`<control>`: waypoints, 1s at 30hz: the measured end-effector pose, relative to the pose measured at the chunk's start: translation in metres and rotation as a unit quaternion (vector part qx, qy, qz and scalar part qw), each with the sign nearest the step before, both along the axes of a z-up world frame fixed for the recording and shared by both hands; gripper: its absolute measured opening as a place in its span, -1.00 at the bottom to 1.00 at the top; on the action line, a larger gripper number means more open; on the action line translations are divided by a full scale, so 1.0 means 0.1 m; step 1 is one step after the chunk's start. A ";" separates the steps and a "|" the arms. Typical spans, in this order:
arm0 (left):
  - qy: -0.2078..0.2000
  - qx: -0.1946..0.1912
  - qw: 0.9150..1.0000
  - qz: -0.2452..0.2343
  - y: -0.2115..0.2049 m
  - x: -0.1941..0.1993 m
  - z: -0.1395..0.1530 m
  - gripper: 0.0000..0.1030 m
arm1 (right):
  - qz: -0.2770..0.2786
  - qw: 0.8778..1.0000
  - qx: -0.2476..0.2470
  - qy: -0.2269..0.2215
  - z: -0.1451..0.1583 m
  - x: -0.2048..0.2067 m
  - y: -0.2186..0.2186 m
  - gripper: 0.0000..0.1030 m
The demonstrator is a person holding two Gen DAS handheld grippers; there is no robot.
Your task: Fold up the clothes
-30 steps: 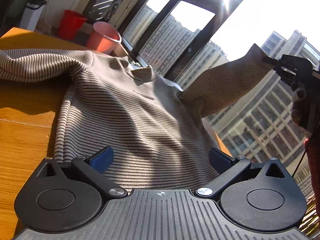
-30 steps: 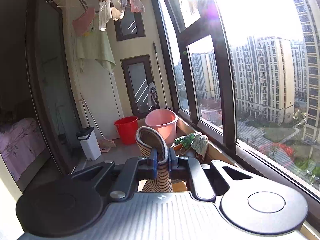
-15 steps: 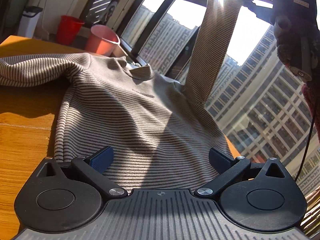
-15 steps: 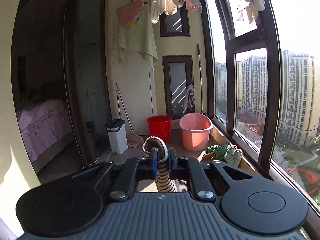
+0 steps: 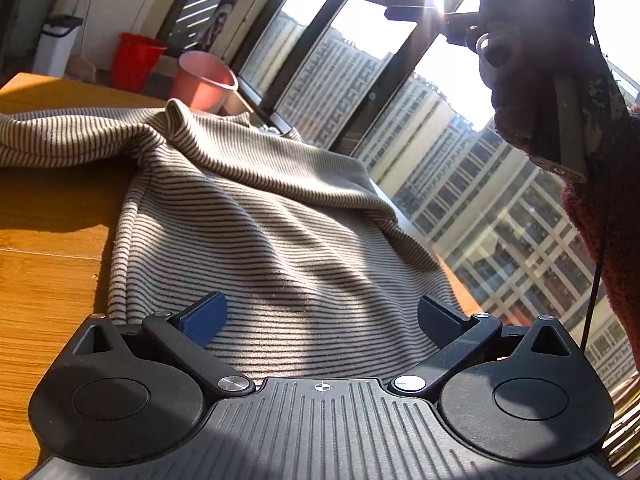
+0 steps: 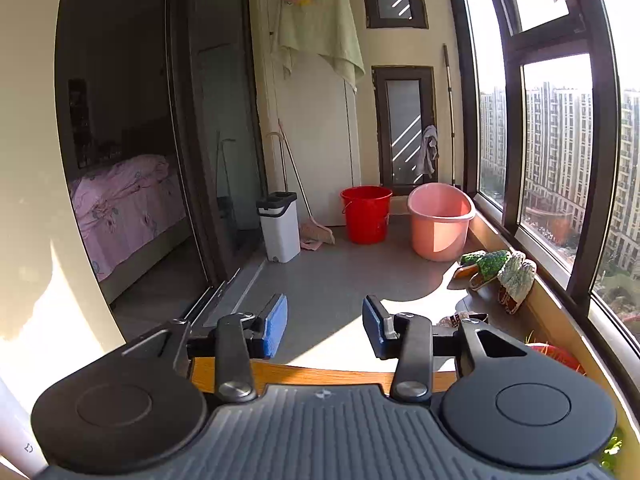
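Only the left view shows the sweater; left tool spread; right tool spread, empty.

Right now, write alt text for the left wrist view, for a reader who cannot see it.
A striped sweater lies on a wooden table, one sleeve folded across its chest. The open left gripper hovers over its hem. The right gripper, hand-held, hangs above against bright windows; a pink tub and red bucket stand behind.
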State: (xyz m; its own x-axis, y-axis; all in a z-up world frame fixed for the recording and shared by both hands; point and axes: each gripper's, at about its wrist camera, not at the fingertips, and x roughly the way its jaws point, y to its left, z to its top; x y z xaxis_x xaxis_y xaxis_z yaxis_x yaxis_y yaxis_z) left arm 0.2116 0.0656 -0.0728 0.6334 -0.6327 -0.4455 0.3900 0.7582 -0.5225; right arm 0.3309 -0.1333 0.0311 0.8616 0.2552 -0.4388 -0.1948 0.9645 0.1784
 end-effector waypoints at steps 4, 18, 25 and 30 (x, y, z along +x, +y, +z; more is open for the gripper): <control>0.000 -0.003 1.000 0.000 0.00 0.00 0.00 1.00 | 0.003 1.000 0.011 0.024 -0.21 0.02 -0.04 0.38; 0.000 0.002 1.000 -0.006 -0.01 0.02 0.00 1.00 | 0.000 0.994 -0.065 0.084 -1.35 -0.19 -0.45 0.62; 0.007 0.030 1.000 0.002 -0.03 0.05 0.07 1.00 | 0.024 0.996 -0.044 0.075 -1.33 -0.22 -0.46 1.00; 0.017 0.071 0.982 0.174 0.44 0.15 0.38 1.00 | 0.006 0.997 -0.019 0.071 -1.34 -0.23 -0.55 1.00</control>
State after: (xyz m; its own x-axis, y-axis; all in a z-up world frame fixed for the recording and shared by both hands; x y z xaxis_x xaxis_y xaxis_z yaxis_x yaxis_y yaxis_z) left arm 0.2264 0.1096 -0.0351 0.7830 -0.3106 -0.5389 0.0783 0.9087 -0.4100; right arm 0.3079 -0.1888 -0.1028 0.7867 0.2465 -0.5660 -0.1817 0.9687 0.1693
